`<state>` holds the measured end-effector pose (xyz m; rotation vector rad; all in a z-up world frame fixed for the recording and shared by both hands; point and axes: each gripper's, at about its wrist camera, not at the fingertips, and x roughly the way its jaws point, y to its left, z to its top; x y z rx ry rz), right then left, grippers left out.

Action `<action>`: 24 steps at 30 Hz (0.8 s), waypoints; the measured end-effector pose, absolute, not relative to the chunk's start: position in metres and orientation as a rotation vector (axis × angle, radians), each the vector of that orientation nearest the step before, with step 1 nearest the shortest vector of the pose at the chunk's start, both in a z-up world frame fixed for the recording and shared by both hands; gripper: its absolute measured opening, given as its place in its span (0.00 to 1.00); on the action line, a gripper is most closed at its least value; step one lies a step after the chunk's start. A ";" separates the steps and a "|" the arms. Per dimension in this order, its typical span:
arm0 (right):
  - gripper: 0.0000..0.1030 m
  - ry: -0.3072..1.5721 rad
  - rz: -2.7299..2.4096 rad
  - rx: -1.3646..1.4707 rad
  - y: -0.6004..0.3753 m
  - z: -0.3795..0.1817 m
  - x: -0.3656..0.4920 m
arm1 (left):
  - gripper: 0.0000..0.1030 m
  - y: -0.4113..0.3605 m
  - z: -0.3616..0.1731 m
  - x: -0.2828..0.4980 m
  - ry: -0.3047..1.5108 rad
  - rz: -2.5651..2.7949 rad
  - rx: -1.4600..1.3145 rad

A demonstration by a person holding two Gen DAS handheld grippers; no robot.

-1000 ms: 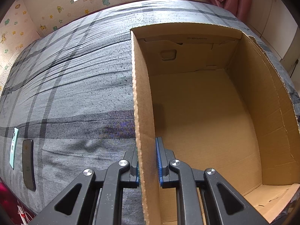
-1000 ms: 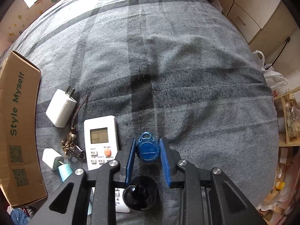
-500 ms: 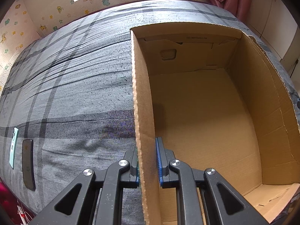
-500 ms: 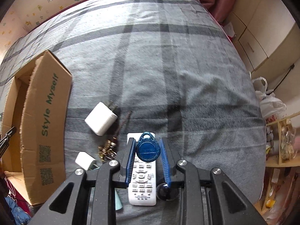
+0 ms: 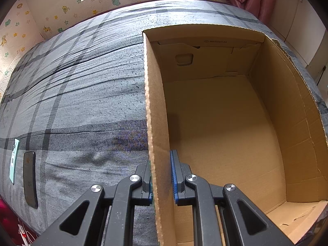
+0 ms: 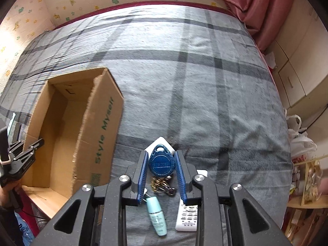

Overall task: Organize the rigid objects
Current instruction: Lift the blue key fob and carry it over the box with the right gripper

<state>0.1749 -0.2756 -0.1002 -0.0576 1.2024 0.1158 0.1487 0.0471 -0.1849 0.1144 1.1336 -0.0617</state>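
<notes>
My right gripper (image 6: 162,161) is shut on a blue key fob (image 6: 162,162) and holds it in the air above the bed. Below it lie a white remote (image 6: 187,215), a small teal bottle (image 6: 156,215), a bunch of keys (image 6: 163,185) and a white charger (image 6: 162,142). An open cardboard box (image 6: 98,127) stands to the left on the bed. My left gripper (image 5: 161,176) is shut on the box's left wall (image 5: 155,123), one finger outside, one inside. The box floor (image 5: 221,127) is bare. The left gripper also shows in the right wrist view (image 6: 24,155).
The bed has a grey plaid cover (image 6: 194,82). A black phone (image 5: 29,179) and a teal card (image 5: 14,162) lie at its left edge. Cupboards (image 6: 297,75) and a shelf (image 6: 307,184) stand on the right. A pink curtain (image 6: 256,4) hangs at the back.
My right gripper has risen and tilted up with the key fob, so the box is now in fuller view. The left gripper has not moved.
</notes>
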 end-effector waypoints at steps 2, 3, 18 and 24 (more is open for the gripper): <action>0.27 1.193 0.138 -0.067 -0.264 -0.096 0.177 | 0.14 0.047 -0.185 0.149 1.134 -0.061 0.114; 0.27 1.190 0.147 -0.071 -0.258 -0.094 0.177 | 0.14 0.047 -0.185 0.149 1.134 -0.062 0.115; 0.27 1.153 0.306 -0.138 -0.165 -0.074 0.179 | 0.14 0.047 -0.186 0.149 1.137 -0.063 0.114; 0.27 1.161 0.361 -0.172 -0.129 -0.083 0.178 | 0.14 0.047 -0.186 0.149 1.139 -0.063 0.112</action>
